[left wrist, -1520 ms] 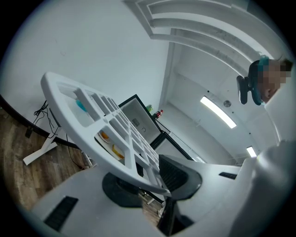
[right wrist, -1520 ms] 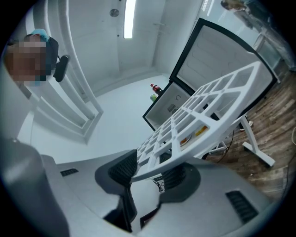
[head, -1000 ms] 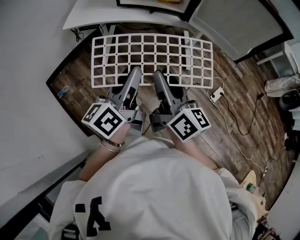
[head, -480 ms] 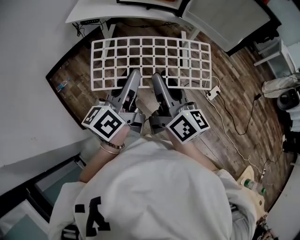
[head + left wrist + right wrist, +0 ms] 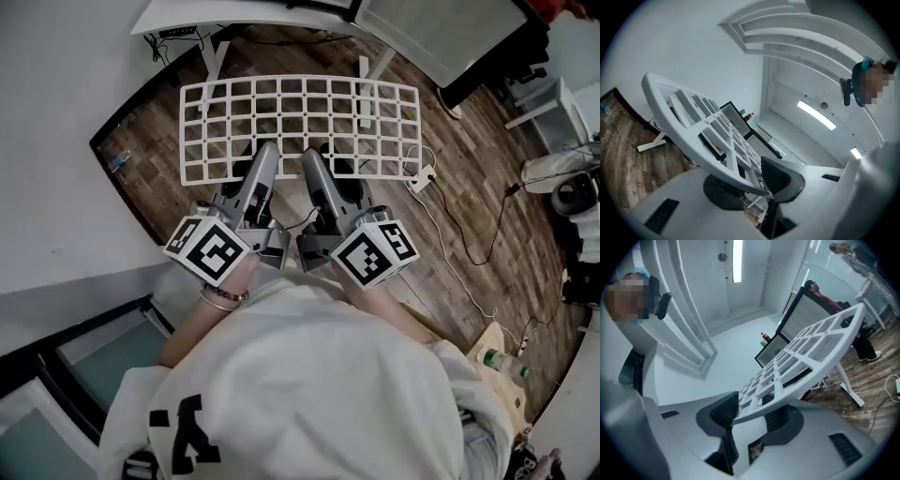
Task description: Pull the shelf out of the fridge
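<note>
1. The white grid shelf (image 5: 298,118) hangs in the air over the wooden floor (image 5: 473,202), level or nearly so; nothing encloses it, so I judge it already clear of the fridge, though I cannot say for sure which of the white things nearby the fridge is.
2. The left gripper (image 5: 262,157) has its jaws narrowed onto the shelf's near rim; in the left gripper view the rim (image 5: 717,161) sits pinched between the two dark pads, at the left gripper (image 5: 752,185).
3. The right gripper (image 5: 315,161) does the same just beside it; in the right gripper view the right gripper (image 5: 754,416) clamps the rim of the shelf (image 5: 806,357), one pad on each face.
4. The relation that matters: the shelf lies straight ahead of both grippers, away from the person; its long axis runs left to right across them; both grips sit side by side near the middle of the near long edge, neither hand clearly nearer.
5. With the holds so close together, both ends overhang freely; I reckon any carrying or setting down calls for keeping the two grippers level with each other, or the shelf may twist.
</note>
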